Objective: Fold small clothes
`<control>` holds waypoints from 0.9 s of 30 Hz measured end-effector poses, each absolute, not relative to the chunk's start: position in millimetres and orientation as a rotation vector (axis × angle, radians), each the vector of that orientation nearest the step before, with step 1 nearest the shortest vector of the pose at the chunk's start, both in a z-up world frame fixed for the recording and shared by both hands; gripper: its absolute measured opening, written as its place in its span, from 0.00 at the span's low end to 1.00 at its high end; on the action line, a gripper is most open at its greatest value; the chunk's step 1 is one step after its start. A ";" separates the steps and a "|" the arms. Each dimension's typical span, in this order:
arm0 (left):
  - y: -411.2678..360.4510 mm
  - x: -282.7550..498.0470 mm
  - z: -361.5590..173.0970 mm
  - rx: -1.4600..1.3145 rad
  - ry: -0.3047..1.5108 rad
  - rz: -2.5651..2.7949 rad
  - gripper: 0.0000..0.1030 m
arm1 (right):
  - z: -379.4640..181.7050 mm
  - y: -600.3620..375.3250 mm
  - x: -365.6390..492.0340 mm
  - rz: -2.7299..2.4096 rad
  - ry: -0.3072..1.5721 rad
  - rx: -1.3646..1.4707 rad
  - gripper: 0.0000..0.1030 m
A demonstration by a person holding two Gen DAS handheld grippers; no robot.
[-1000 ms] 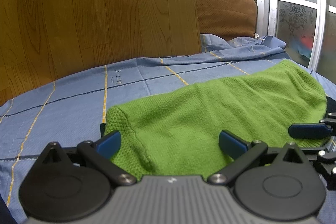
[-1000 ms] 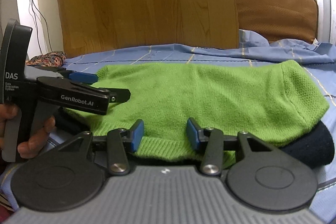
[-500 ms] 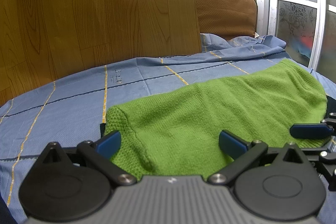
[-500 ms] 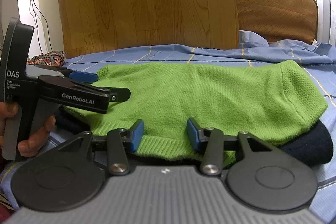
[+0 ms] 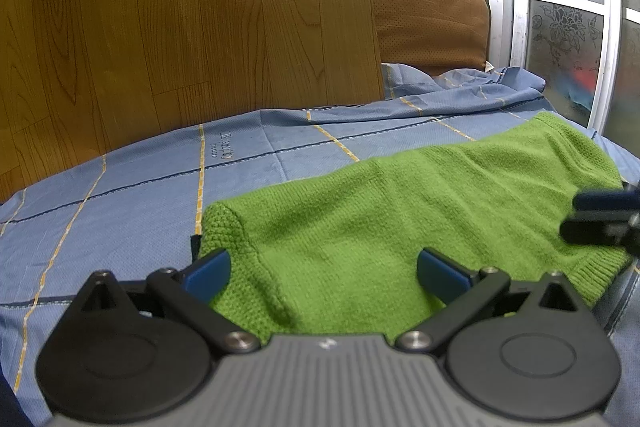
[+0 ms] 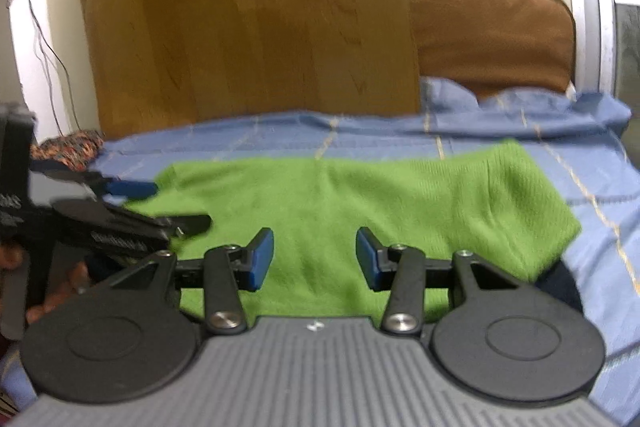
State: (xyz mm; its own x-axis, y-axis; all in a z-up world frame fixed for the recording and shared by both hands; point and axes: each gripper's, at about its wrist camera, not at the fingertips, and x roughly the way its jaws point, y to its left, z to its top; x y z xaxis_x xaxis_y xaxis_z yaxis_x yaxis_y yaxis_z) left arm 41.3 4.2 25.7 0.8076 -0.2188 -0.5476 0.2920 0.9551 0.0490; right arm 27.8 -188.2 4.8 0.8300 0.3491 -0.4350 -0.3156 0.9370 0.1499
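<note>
A green knit sweater (image 5: pixel 400 211) lies spread flat on the blue checked bedsheet (image 5: pixel 140 187). My left gripper (image 5: pixel 324 269) stands wide open over the sweater's near left part, by its folded corner, with the knit under its blue pads. In the right wrist view the sweater (image 6: pixel 360 195) runs across the picture, and my right gripper (image 6: pixel 314 259) hovers open above its near edge, nothing pinched between the pads. The left gripper (image 6: pixel 164 207) shows at the left there, held by a hand (image 6: pixel 60 287). The right gripper (image 5: pixel 588 217) is blurred at the right edge of the left wrist view.
A dark garment (image 6: pixel 560 287) pokes out from under the sweater's right end. A wood-grain panel (image 5: pixel 180 27) and a brown cushion (image 5: pixel 428 19) stand behind the bed. A patterned cloth (image 6: pixel 68 147) lies at the far left. A frosted glass door (image 5: pixel 568 27) is on the right.
My right gripper has risen a little from the sweater's ribbed hem, still open, and its view is now blurred. The left gripper and the sweater have not moved.
</note>
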 end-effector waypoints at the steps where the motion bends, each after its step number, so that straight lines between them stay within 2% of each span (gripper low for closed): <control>1: 4.2 41.3 25.7 0.133 0.569 -0.274 1.00 | -1.4 -187.8 31.0 0.347 0.515 0.071 0.47; 21: 9.1 36.1 27.6 0.105 0.530 -0.293 1.00 | -6.5 -185.4 27.5 0.341 0.515 0.050 0.49; 27: 9.6 38.7 27.2 0.103 0.539 -0.283 1.00 | 11.6 -201.0 25.1 0.274 0.423 0.071 0.49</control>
